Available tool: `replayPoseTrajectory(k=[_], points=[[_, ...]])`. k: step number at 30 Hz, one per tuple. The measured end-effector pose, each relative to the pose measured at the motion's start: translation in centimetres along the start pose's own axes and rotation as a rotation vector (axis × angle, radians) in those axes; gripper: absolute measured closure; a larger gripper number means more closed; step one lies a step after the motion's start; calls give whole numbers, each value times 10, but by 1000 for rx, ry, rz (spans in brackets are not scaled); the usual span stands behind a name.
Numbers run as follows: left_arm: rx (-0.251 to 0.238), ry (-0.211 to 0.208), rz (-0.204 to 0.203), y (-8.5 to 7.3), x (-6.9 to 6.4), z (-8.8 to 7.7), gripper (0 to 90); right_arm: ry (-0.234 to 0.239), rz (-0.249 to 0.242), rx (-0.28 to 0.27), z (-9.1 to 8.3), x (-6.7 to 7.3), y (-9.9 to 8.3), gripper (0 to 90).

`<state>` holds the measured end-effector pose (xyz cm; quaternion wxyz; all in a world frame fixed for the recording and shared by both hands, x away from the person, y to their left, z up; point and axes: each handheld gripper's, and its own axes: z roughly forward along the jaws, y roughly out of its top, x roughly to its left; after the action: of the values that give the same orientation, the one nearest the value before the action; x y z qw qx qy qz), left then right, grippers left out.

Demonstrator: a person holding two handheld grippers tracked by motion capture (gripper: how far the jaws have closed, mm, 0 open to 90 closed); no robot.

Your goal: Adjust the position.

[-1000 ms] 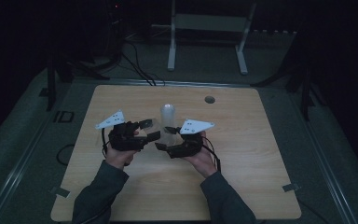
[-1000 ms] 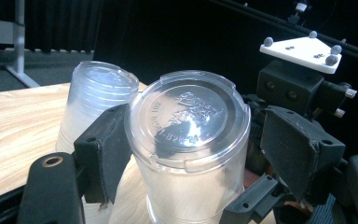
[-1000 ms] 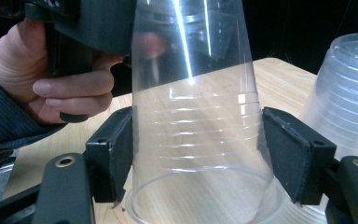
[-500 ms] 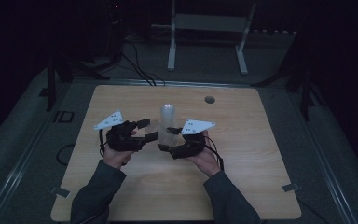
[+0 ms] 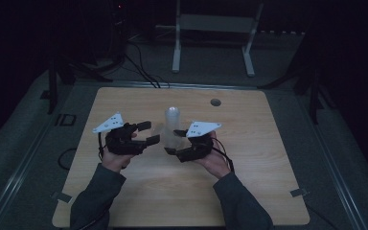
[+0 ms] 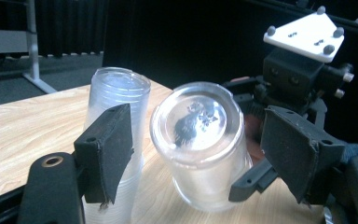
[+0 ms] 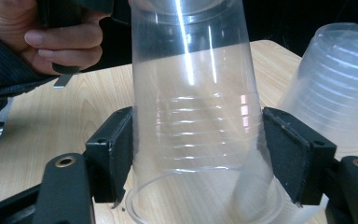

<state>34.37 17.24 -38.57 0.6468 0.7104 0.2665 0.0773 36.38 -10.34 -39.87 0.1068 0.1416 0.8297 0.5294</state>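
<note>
A single clear plastic cup (image 7: 196, 84) lies tilted above the table, its rim end clamped between the pads of my right gripper (image 7: 198, 140). In the high view that gripper (image 5: 174, 142) sits right of centre. The cup's base (image 6: 193, 119) faces my left gripper (image 6: 198, 116), whose jaws stand open on either side of it without touching. From above, the left gripper (image 5: 148, 132) is just left of the cup (image 5: 165, 136). A stack of upturned clear cups (image 5: 172, 119) stands just behind both grippers.
The wooden table (image 5: 249, 191) has a small round hole (image 5: 215, 102) at the back. The stack of cups (image 7: 335, 93) is close beside the held cup. A metal stand (image 5: 211, 28) and cables lie on the floor beyond the table.
</note>
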Motion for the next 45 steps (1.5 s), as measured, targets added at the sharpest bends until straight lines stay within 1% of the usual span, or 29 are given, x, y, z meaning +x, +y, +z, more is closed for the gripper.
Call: replayPoseTrajectory(k=[6, 11, 15, 20, 25, 29, 33, 35, 37, 45], points=[[22, 4, 24, 1, -1, 0, 252, -6, -26, 26, -4, -2, 5, 290], [34, 4, 32, 1, -1, -1, 252, -10, -76, 62, -6, 1, 10, 290], [43, 3, 42, 2, -1, -1, 252, -7, -106, 92, -7, 1, 14, 290], [54, 14, 47, 1, -1, -1, 252, -7, -141, 130, -8, 2, 17, 290], [59, 17, 52, 1, -2, 0, 252, -17, -158, 153, -10, 2, 19, 289], [73, 28, 67, 2, -3, 0, 252, -23, -169, 169, -12, 1, 20, 290], [82, 28, 76, 2, -4, 1, 252, -26, -174, 186, -14, 0, 21, 290], [86, 34, 81, 2, -4, 1, 252, -34, -174, 201, -14, -2, 21, 290], [93, 42, 83, 2, -4, 1, 252, -35, -172, 209, -15, -3, 22, 290], [123, 57, 110, 2, -6, 2, 252, -32, -194, 249, -17, -5, 27, 290]])
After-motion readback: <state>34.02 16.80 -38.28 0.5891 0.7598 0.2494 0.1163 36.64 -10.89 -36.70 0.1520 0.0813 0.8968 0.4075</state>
